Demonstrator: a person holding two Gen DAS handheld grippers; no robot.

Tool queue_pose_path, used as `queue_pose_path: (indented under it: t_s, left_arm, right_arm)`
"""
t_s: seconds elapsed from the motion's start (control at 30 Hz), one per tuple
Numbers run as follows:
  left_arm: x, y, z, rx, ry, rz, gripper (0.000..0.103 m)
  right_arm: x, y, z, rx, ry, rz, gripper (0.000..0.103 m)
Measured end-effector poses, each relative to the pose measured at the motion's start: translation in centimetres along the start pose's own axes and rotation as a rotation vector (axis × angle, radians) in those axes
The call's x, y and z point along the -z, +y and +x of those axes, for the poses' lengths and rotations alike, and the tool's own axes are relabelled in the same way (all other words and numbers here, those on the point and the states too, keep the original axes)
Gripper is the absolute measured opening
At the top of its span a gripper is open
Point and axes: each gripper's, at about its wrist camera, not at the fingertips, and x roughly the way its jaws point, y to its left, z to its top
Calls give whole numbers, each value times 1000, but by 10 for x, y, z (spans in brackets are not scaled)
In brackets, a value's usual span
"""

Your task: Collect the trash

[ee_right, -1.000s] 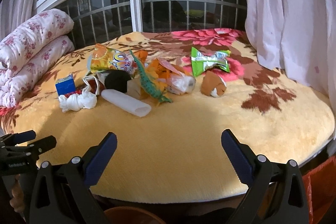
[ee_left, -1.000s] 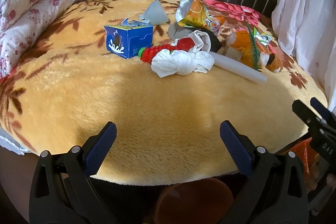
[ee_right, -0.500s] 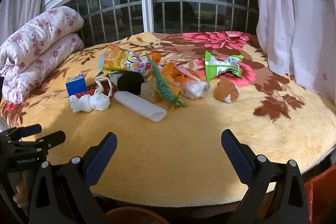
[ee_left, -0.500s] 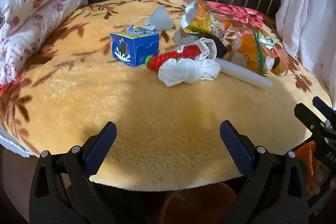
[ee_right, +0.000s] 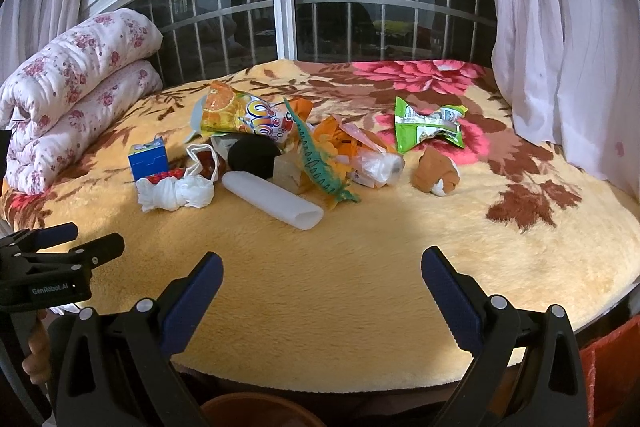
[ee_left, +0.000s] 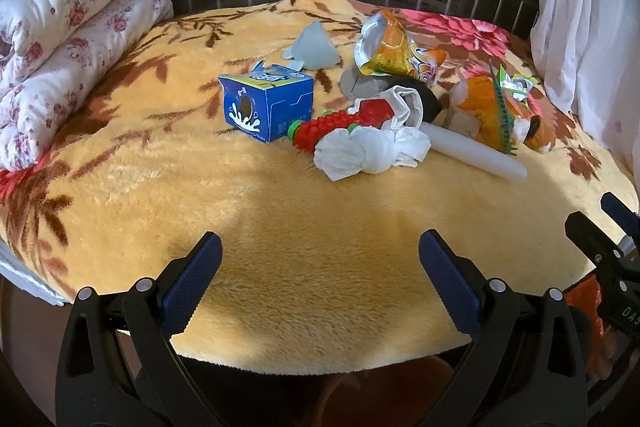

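Trash lies in a heap on a yellow floral blanket (ee_left: 280,227). I see a blue carton (ee_left: 266,105), a knotted white bag (ee_left: 368,151), a red knobbly toy (ee_left: 332,127), a white tube (ee_left: 476,153), an orange snack bag (ee_left: 396,51) and a grey cone (ee_left: 314,47). The right wrist view adds a green wrapper (ee_right: 430,123), a brown sock (ee_right: 436,173) and a green toy dinosaur (ee_right: 320,163). My left gripper (ee_left: 320,275) is open and empty over the blanket's near edge. My right gripper (ee_right: 322,283) is open and empty, to the left gripper's right.
A rolled floral quilt (ee_left: 68,39) lies at the left. A barred window (ee_right: 280,7) stands behind the bed and a white curtain (ee_right: 560,47) hangs at the right. A brown bucket rim (ee_right: 256,409) and an orange bag (ee_right: 612,367) show below the bed edge.
Both grippers have moved forward and slightly up, so the heap looks nearer. Both stay open and empty. Nothing on the blanket has moved.
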Motion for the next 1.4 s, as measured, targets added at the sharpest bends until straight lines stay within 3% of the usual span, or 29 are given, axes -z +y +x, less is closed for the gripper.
queue_pose_path:
  t_s: [0.37,0.5,0.67,0.9,1.03,1.23,1.37,1.4]
  left_arm:
    - [0,1,0,0,3,-1,96]
    - [1,2,0,-3,3,-2,96]
    - [-1,11,3,-5,8,-9,96]
    - [-5,21,3,-7,6,-30,96]
    - [-7,24,3,-18,0,-28,96]
    - [-9,27,7,-34,2,-19,96]
    - [-11,27,9,-21,-13,-1,96]
    - [-12,26,9,-10,-20,5,96]
  right_arm:
    - [-5,6,5,-47,8,-45,98]
    - [-14,8,13,-172,28,-76,98]
    - [-33,16,34,-394,99,-164,98]
    - [-63,23,81,-555,219,-248,97]
    - [-76,24,114,-590,299,-276,86]
    - [-75,29,152,-563,430,-354,62]
    - [-72,34,158,-550,446,-417,59]
    - [-72,36,160,-553,452,-416,50]
